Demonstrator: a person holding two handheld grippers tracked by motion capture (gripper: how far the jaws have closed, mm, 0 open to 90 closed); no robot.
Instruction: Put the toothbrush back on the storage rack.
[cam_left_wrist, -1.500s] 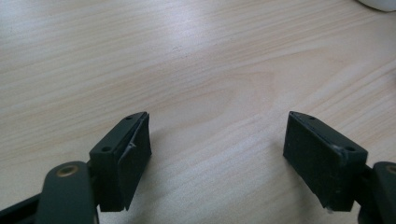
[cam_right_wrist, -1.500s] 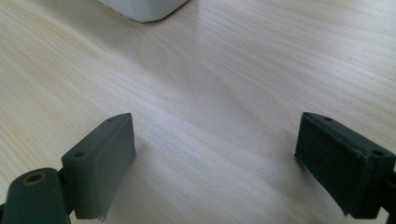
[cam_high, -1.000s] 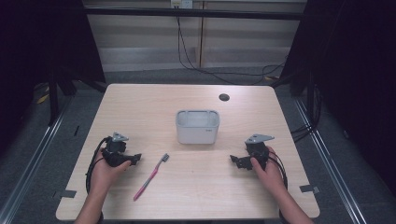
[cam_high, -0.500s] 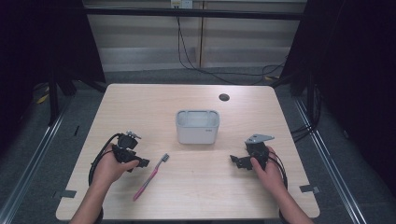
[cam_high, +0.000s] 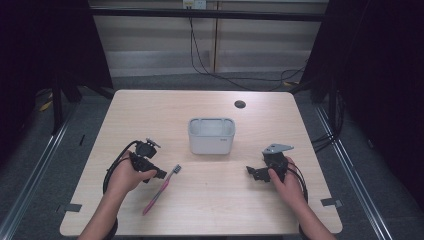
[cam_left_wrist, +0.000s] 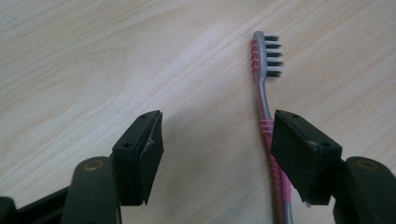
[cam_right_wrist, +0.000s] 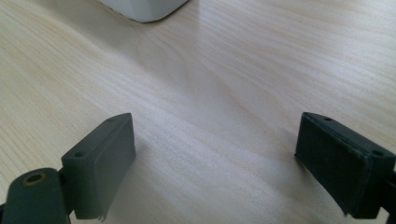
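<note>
Just beside the left gripper (cam_high: 159, 172), on its far-right side, lies a pink and grey plastic toothbrush (cam_high: 161, 190) with dark bristles, flat on the pale wooden table (cam_high: 150, 115). In the left gripper view the jaws stand wide apart, low over the wood, and the toothbrush (cam_left_wrist: 266, 105) runs past the right-hand jaw so that its handle is partly hidden behind that pad, with the bristled head pointing away beyond the tips. Nothing sits between the pads yet.

Ahead of that gripper and off toward the table's middle stands a small white-grey open plastic container (cam_high: 211, 135), well apart from the brush. The right gripper (cam_high: 257, 173) rests near the table with its jaws also spread and nothing between them; a corner of the container (cam_right_wrist: 140, 8) shows at the top of its view.

My judgement is that the brush is the likely target. The risk is alignment: the handle lies under the right-hand jaw rather than centred, so closing now would probably push the thin handle sideways or pin it against the table instead of gripping it. A flat, slim handle may also roll or slip from the pads.
</note>
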